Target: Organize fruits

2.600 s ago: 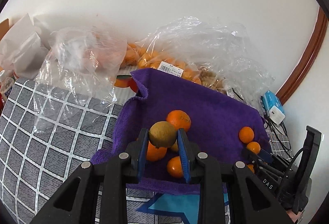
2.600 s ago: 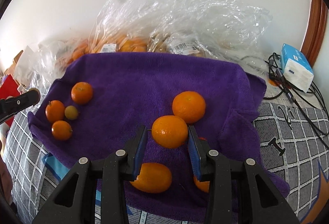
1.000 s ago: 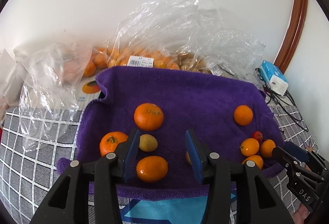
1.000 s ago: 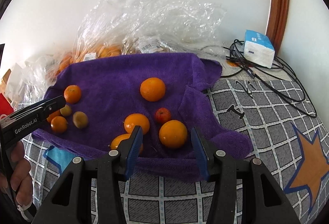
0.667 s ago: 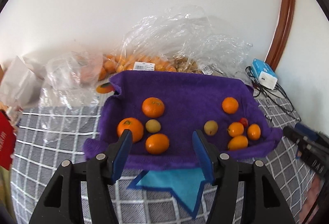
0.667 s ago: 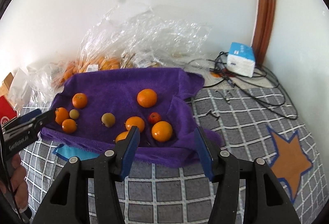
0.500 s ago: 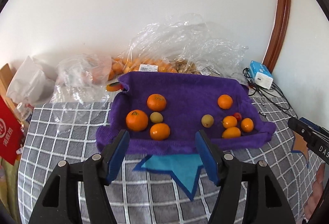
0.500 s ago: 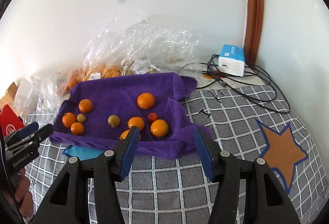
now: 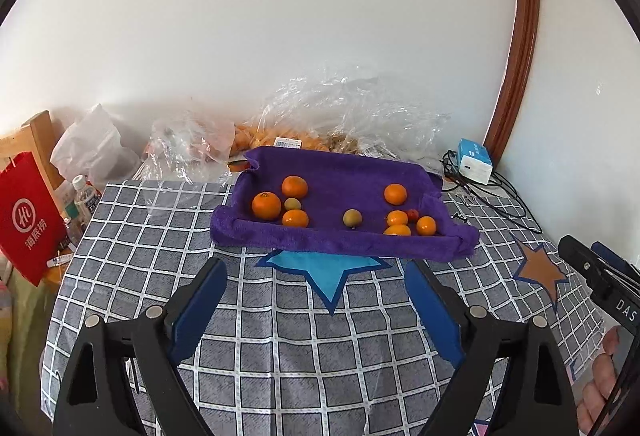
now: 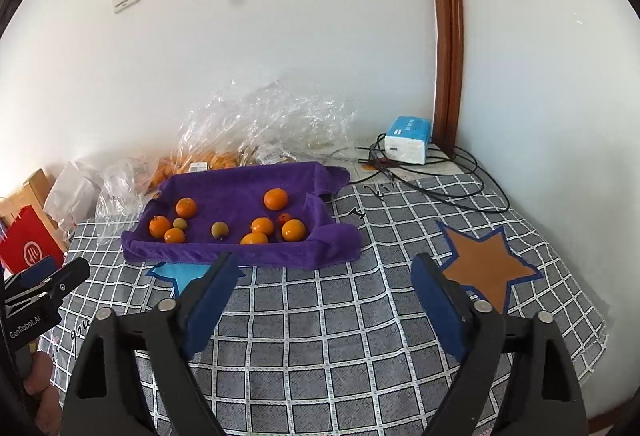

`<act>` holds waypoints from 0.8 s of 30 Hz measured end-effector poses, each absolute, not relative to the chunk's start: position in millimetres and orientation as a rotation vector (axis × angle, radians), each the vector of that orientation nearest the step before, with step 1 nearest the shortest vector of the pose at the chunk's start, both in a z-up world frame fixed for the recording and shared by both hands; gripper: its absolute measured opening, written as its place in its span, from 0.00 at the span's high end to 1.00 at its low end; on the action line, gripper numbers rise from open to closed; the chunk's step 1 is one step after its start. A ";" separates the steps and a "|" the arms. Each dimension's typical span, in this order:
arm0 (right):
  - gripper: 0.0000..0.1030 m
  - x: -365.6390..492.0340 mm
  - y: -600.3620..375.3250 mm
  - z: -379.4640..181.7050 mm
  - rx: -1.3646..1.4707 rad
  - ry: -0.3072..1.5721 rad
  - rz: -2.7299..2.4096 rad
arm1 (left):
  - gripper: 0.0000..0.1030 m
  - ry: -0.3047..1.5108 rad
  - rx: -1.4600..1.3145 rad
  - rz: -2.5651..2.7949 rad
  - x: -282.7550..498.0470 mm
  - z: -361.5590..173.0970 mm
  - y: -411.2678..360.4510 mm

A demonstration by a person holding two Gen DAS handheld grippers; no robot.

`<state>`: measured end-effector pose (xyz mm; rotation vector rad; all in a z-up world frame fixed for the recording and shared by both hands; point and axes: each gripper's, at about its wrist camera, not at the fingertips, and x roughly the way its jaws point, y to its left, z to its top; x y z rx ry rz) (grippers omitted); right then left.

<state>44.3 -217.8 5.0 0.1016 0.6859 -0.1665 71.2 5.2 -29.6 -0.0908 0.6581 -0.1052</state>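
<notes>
The left gripper stood wide open and empty, its blue-padded fingers spread above the checked cloth that covered the tabletop. The right gripper was likewise wide open and held nothing. Both were well apart from the fruit.

All loose fruit lay on the purple towel, which sat toward the far side of the tabletop with its edges turned up. In the left wrist view, one group occupied the left part of the towel: three oranges set closely around a small yellow-green fruit. A second group occupied the right part: one orange lay farther back, and three more oranges lay near the front edge with a small red fruit among them. A brownish-green fruit lay alone between the two groups.

Behind the towel, crumpled clear plastic bags lay against the wall, and more orange fruit showed through them. A blue and white box with black cables lay at the far right corner. A red paper bag and small bottles stood off the left side. A blue star and an orange star were printed on the cloth.
</notes>
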 end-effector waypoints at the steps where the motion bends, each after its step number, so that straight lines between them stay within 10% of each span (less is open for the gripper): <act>1: 0.06 37.0 -218.1 8.4 0.097 0.672 -0.169 | 0.10 0.648 -0.085 -0.104 65.2 -27.6 4.5; 24: 0.01 -8.2 -211.4 22.9 0.043 0.655 -0.187 | 0.07 0.593 -0.063 -0.068 20.9 -8.5 4.4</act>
